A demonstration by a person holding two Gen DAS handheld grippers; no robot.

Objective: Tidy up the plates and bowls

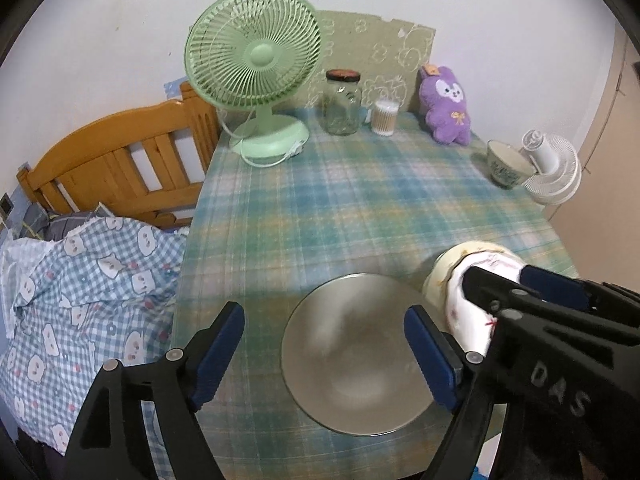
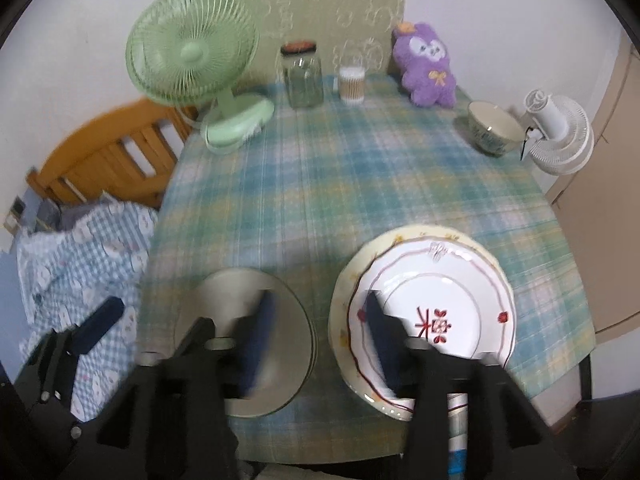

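A grey metal plate [image 1: 356, 354] lies at the table's near edge; it also shows in the right wrist view [image 2: 256, 336]. My left gripper [image 1: 324, 354] is open, its fingers wide apart above that plate's left part. To the right, a white plate with red pattern [image 2: 436, 300] rests tilted on a cream plate [image 2: 404, 240]. My right gripper [image 2: 320, 344] is open, its right finger [image 2: 380, 332] over the white plate's left rim, its left finger over the grey plate. A green patterned bowl [image 2: 492, 130] stands at the far right.
On the plaid tablecloth [image 1: 360, 208] stand a green fan [image 1: 256, 68], a glass jar [image 1: 342, 104], a cotton-swab tub [image 1: 385, 117], a purple plush [image 1: 446, 106] and a white fan [image 1: 552, 168]. A wooden bed frame [image 1: 120, 164] and checked bedding [image 1: 88, 292] lie left.
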